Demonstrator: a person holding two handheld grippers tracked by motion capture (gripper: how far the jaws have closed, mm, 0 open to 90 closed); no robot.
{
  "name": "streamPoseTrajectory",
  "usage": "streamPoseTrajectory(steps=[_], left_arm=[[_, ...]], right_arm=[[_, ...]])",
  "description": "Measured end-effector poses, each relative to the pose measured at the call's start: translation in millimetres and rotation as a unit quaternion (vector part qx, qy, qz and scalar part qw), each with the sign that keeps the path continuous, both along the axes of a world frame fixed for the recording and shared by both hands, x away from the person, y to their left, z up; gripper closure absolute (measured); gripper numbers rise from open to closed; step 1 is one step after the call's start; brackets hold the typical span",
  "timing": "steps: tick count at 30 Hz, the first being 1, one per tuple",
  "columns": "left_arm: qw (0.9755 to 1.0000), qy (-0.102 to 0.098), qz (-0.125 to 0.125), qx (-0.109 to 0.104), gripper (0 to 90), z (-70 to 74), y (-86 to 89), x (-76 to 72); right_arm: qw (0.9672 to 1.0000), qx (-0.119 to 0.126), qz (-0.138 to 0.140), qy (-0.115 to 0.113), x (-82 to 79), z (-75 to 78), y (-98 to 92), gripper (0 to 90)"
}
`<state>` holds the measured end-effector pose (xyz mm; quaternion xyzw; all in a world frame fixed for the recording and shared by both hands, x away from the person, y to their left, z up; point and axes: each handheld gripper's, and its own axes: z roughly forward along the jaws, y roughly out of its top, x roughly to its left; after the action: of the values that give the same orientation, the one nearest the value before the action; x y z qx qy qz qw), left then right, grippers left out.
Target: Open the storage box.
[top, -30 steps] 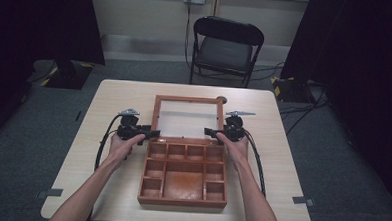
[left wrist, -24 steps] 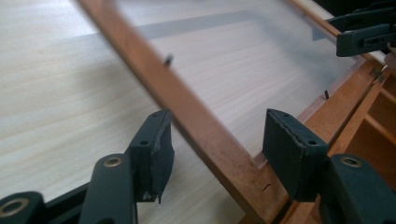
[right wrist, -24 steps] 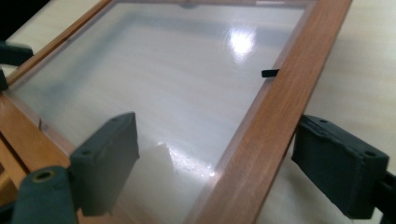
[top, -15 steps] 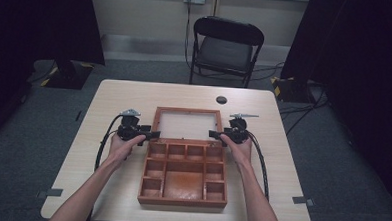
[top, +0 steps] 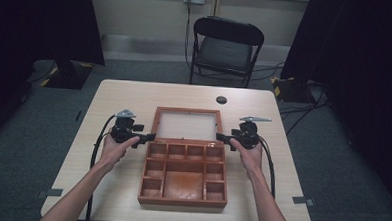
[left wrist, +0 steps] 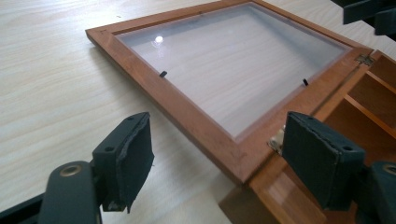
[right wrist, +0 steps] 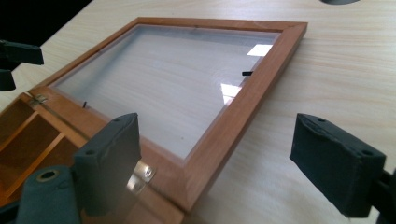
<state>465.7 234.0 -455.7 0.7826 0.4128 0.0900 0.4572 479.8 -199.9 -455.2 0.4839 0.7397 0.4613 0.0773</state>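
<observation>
So from the high view we've got a wooden box [top: 184, 172] sitting near the front of the worktop [top: 124, 95], its glass lid [top: 186, 124] folded all the way back and lying flat behind the compartments. Our left hand-held gripper [top: 150, 137] is at the lid's left hinge corner and our right hand-held gripper [top: 221, 137] is at the right one. A small dark round thing [top: 221, 99] sits farther back on the worktop, and a folding chair [top: 227, 48] stands beyond it.

Over in the left gripper view, the left hand-held gripper [left wrist: 217, 156] has its jaws apart, having just been opening, with the lid's corner [left wrist: 240, 161] between them but the pads not pressing on it.

Then the right gripper view: the right hand-held gripper [right wrist: 219, 163] is spread wide too, straddling the other corner and its hinge [right wrist: 140, 179], nothing clamped.
</observation>
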Motion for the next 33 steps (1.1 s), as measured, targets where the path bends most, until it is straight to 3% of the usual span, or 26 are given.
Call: streamPoseTrajectory(steps=[5, 12, 15, 20, 33], left_arm=[[1.0, 0.007, -0.003, -0.001, 22.5, 2.5, 5.8, -9.3], [0.9996, -0.001, -0.013, 0.024, 22.2, 4.5, 11.4, -30.7], [0.9996, 0.001, -0.007, 0.026, 22.2, 1.9, 15.2, -38.9], [0.9985, 0.011, -0.006, 0.053, 21.5, -5.2, 23.1, -49.3], [0.9966, 0.027, 0.017, 0.076, 21.6, -21.0, 49.1, -69.3]], right_arm=[[0.9999, -0.006, -0.005, -0.006, -14.4, 8.7, -11.5, 14.8], [0.9997, -0.015, -0.013, -0.012, -44.1, 14.6, -26.8, 14.6], [0.9995, -0.022, -0.017, -0.012, -55.1, 12.3, -34.4, 14.6], [0.999, -0.036, -0.024, -0.003, -69.9, 7.9, -47.9, 15.1], [0.9956, -0.083, -0.042, 0.009, -108.8, -6.0, -77.0, 14.8]])
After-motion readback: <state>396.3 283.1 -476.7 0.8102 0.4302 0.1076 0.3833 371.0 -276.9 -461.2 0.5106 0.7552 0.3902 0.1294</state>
